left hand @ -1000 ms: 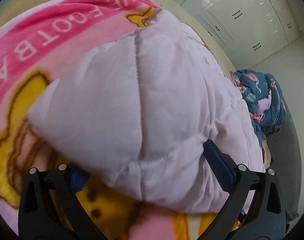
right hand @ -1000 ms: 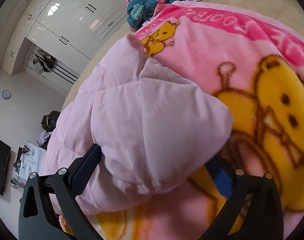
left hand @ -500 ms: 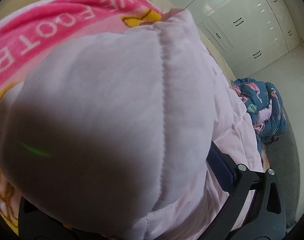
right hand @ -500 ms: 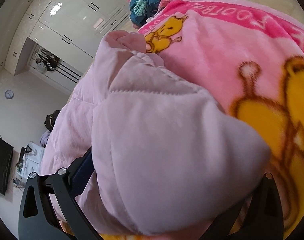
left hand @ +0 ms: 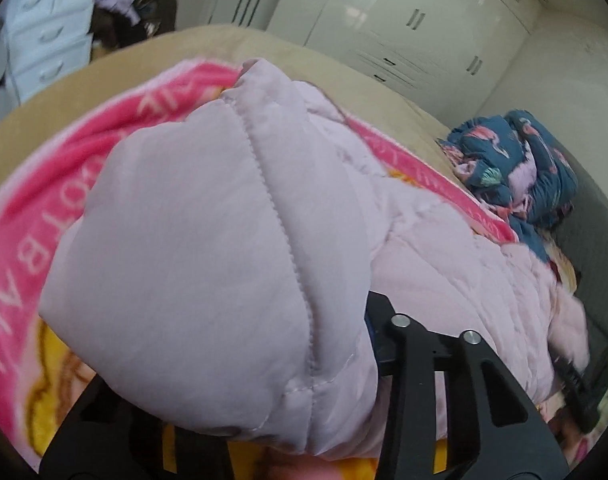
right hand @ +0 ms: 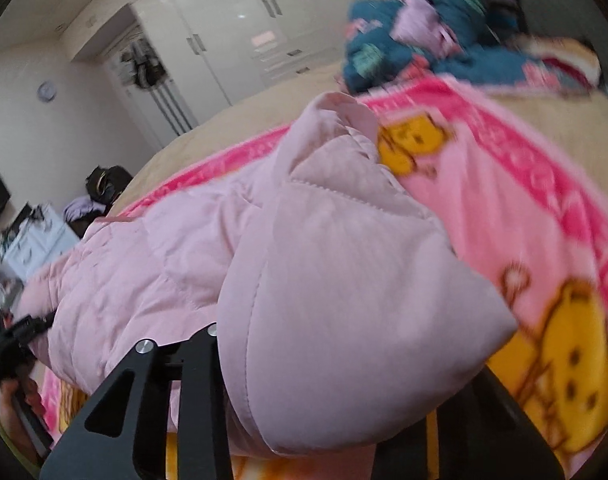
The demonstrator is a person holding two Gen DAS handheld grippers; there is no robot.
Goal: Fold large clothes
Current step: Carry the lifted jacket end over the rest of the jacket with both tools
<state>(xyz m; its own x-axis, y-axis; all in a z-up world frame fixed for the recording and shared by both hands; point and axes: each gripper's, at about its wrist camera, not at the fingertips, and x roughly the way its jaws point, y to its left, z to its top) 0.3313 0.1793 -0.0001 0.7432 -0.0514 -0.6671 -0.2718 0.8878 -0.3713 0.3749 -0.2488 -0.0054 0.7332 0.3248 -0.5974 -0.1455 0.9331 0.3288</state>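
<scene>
Both my tongs have just been closing since the earlier frames, and each now pinches a padded corner of the pink jacket between its jaws; the corners are also lifted higher off the blanket than before. My left tongs hold one bottom corner and my right tongs hold the other one, with thick fabric bulging over the jaws, so I cannot see the pads themselves. I judge the fold is only at its start: the hem is raised, but the rest of the jacket lies flat and unfolded on the blanket, which is spread over the bed. What is left, I think, is to carry the hem over toward the collar, lay it down and smooth it. The jacket's long axis runs away from me, from the hem in my tongs to the collar end at the far side, near the pile of blue clothes. Its sleeves I cannot tell apart clearly.
</scene>
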